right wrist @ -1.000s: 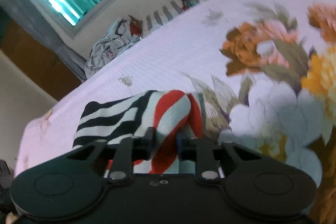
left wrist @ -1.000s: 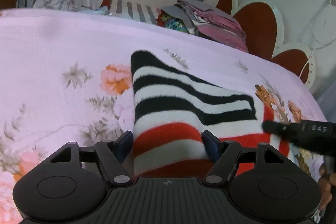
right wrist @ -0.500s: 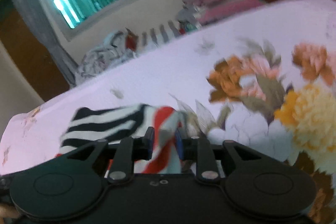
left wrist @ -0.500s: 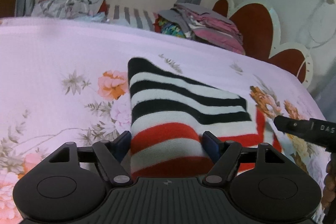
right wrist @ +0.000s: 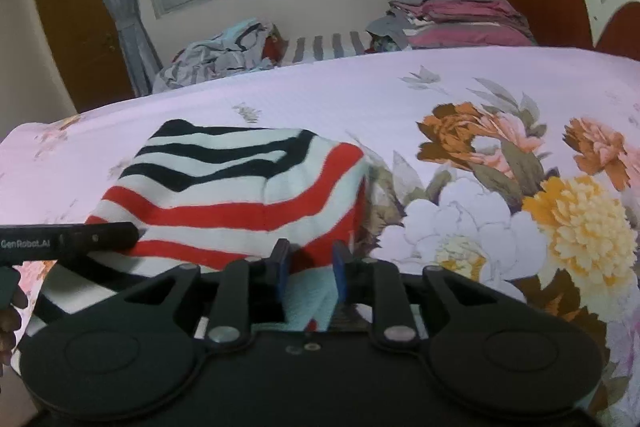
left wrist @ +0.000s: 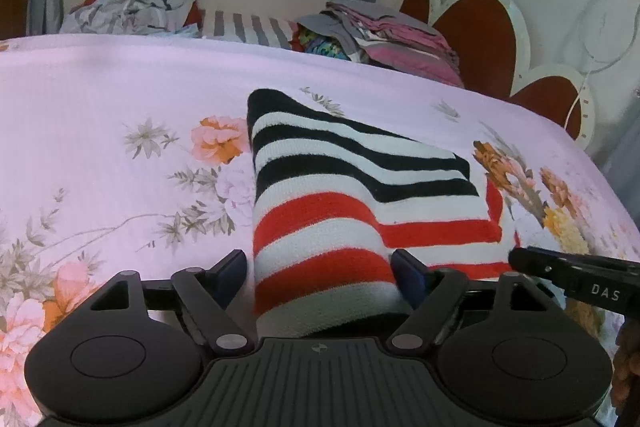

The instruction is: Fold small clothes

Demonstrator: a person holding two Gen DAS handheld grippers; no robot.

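Left wrist view: the striped garment point(left wrist: 340, 203), folded, lies on the flowered bedsheet point(left wrist: 120, 99). The left gripper point(left wrist: 320, 271) straddles its near red-and-white end, jaws wide and opening; the pads seem just clear of the cloth, though the edge is hard to read. From the right wrist, the right gripper point(right wrist: 308, 267) has narrow jaws, opening, with a corner of cloth between them, apparently loose.

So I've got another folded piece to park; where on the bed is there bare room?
Free: the bedsheet left of the striped garment, and the flowered stretch to its right. Crowded: the far edge, with crumpled laundry and a folded stack.
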